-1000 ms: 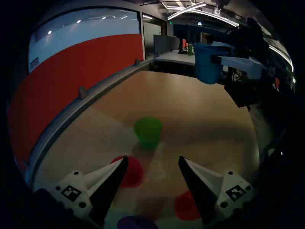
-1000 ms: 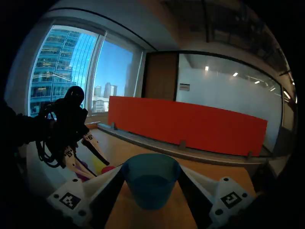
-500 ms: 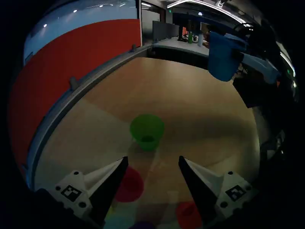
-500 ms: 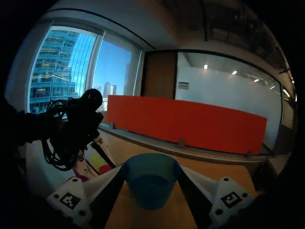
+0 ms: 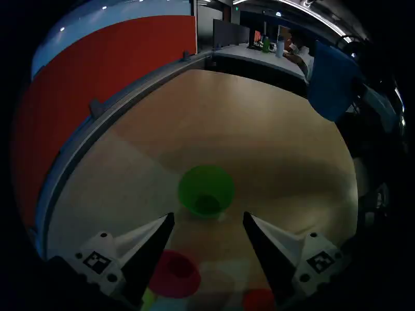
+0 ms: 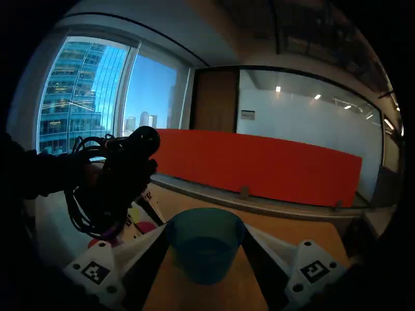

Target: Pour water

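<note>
Near the front of the pale wooden worktop (image 5: 244,119), the left tongs (image 5: 207,230) hang with their two white fingers wide apart and nothing between them. Just beyond their tips stands the green cup (image 5: 206,190), upright and mouth up. It is seen from above, so its bottom shows, and it looks empty. Nearer than the green cup, by the left finger, sits a pink cup (image 5: 174,273). A red cup (image 5: 258,299) shows at the near edge by the right finger. Both stand apart from the green one.

Far off to the right, well above the worktop, the blue cup (image 5: 329,83) is carried in the air by the right tongs (image 6: 205,228). In the right gripper view those tongs are clamped on it — one finger presses on each side just below the rim. The cup sits level between them, with water (image 6: 205,262) in its lower part, well short of the rim. The blue cup is well apart from the green cup and not above it.

At the left of the right gripper view, a hand (image 6: 116,176) shows dark against the light and grips the left tongs, with black cables (image 6: 78,207) looped about it. An orange-red panel (image 6: 270,168) runs along the far side of the worktop. Left of the panel, a tall window (image 6: 78,103) looks out on towers and blue sky.
</note>
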